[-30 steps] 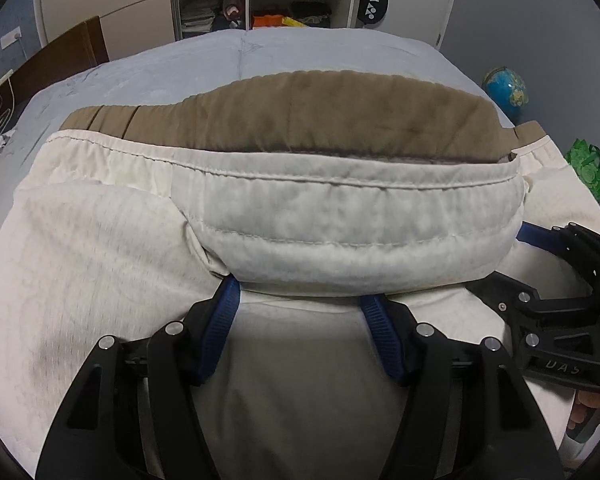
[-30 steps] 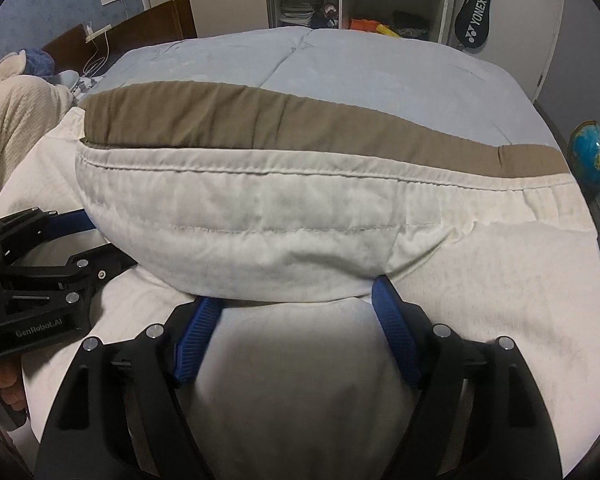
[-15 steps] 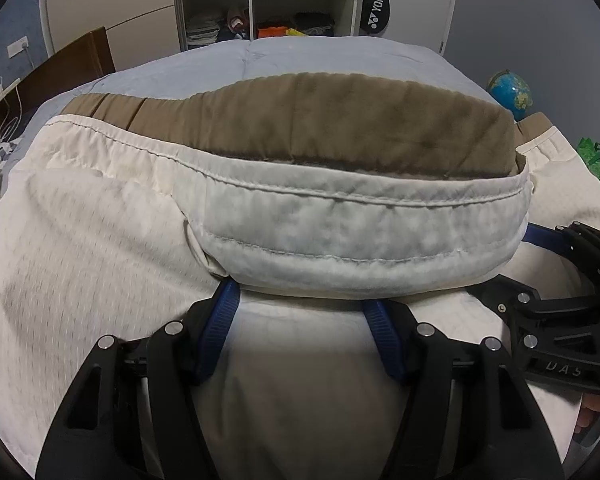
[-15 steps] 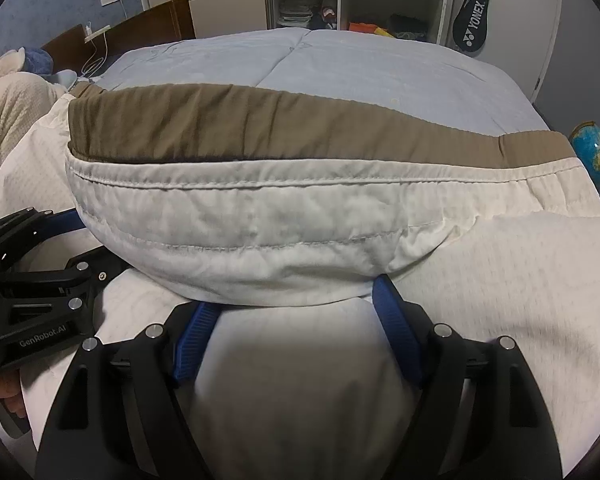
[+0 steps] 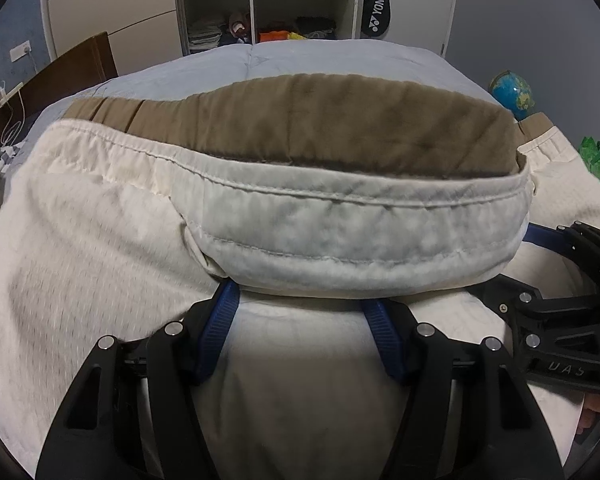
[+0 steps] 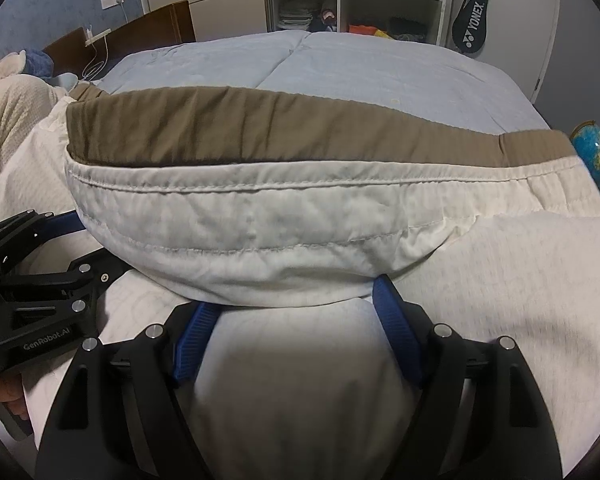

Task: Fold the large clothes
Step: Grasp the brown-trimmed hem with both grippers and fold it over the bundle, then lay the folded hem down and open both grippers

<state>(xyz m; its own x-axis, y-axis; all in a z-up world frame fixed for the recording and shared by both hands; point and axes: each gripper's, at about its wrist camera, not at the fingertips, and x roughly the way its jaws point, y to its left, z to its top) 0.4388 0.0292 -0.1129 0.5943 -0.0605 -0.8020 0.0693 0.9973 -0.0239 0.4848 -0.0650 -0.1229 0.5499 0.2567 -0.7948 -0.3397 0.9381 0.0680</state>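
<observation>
A large garment (image 5: pixel 80 280), cream mesh inside and tan (image 5: pixel 340 120) outside, lies spread over the bed. Its cream stitched hem band (image 5: pixel 360 232) bulges over the tips of my left gripper (image 5: pixel 300 300), whose blue pads (image 5: pixel 224 312) press on a thick wad of cloth filling the gap. In the right wrist view, the same band (image 6: pixel 260 232) covers the tips of my right gripper (image 6: pixel 292 300), which clamps another wad. The two grippers sit side by side: the right gripper (image 5: pixel 532 264) shows at the left view's right edge, and the left gripper (image 6: pixel 84 248) at the right view's left edge.
A pale blue quilt (image 6: pixel 320 72) covers the bed beyond the garment. Behind it stand a shelf cupboard (image 5: pixel 260 8) and a racket bag (image 5: pixel 376 8). A globe (image 5: pixel 512 94) sits to the right on the floor, and a beige blanket (image 6: pixel 8 112) lies at the left.
Both grippers keep their hold in place. The hem band and the tan edge have shifted only slightly in view.
</observation>
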